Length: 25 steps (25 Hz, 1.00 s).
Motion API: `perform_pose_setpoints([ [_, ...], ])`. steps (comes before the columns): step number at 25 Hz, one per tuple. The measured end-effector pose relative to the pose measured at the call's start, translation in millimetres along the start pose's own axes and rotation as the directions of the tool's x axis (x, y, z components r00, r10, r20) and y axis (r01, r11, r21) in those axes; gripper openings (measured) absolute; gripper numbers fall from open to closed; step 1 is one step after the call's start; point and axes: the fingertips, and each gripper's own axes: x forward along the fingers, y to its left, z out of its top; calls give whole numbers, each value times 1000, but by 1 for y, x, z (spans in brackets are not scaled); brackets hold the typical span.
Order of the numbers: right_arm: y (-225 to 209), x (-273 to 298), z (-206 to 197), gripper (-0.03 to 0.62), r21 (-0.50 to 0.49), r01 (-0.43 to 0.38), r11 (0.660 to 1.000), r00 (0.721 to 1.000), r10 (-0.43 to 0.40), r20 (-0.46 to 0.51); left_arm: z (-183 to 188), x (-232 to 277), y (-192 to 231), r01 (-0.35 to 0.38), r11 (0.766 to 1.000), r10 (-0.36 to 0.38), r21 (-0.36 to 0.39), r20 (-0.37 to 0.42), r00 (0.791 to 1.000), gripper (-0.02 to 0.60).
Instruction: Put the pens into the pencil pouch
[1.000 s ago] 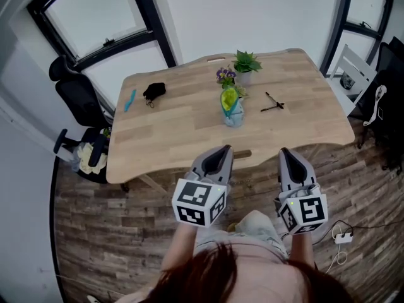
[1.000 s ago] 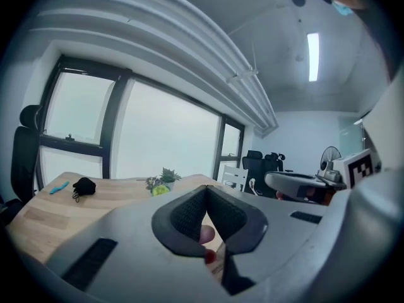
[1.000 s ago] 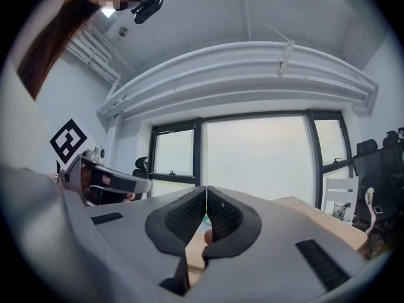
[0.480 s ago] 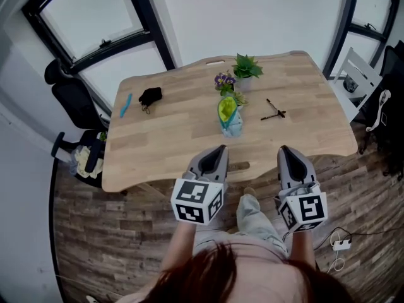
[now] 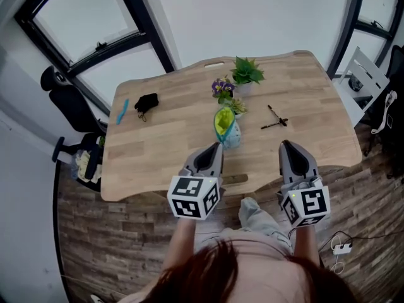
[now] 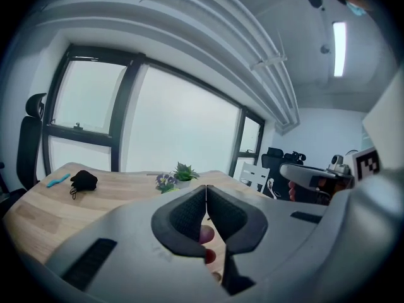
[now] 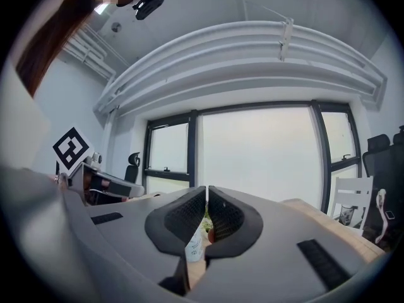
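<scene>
Left gripper (image 5: 213, 148) and right gripper (image 5: 288, 146): jaws clenched together, nothing between them; both above the near part of the table (image 5: 164, 156); pencil pouch (image 5: 227, 127) upright at table centre; black pens (image 5: 275, 119) to its right; blue pen (image 5: 122, 111) far left, near a black object (image 5: 146, 102)

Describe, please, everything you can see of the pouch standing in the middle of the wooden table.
The pale blue, see-through pencil pouch stands upright near the middle of the light wooden table, its yellow-green upper part facing up, seemingly open. It looks like soft plastic. A small green potted plant sits just behind it; whether they touch cannot be told.
</scene>
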Motion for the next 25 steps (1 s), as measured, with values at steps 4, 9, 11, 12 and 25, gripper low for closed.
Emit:
perform_pose_setpoints([
  [4,-19,17,-7,2,-1,1,1000,1000,-1,-28,-2,19,12,-14,1000,14,-24,-25,1000,3],
  [9,-41,40,-17,2,9,-4,1000,998,5,-59,-8,38,28,-44,997,41,-61,-54,998,3],
  [11,-48,47,-20,2,25,-11,1000,998,13,-66,-11,45,33,-53,996,48,-78,-68,997,3],
  [12,-51,51,-22,2,30,-16,999,997,18,-70,-13,48,35,-58,995,52,-86,-74,996,3],
  [25,-88,90,-60,3,-28,-74,997,983,68,-172,-44,80,75,-141,961,100,-238,-177,979,72],
])
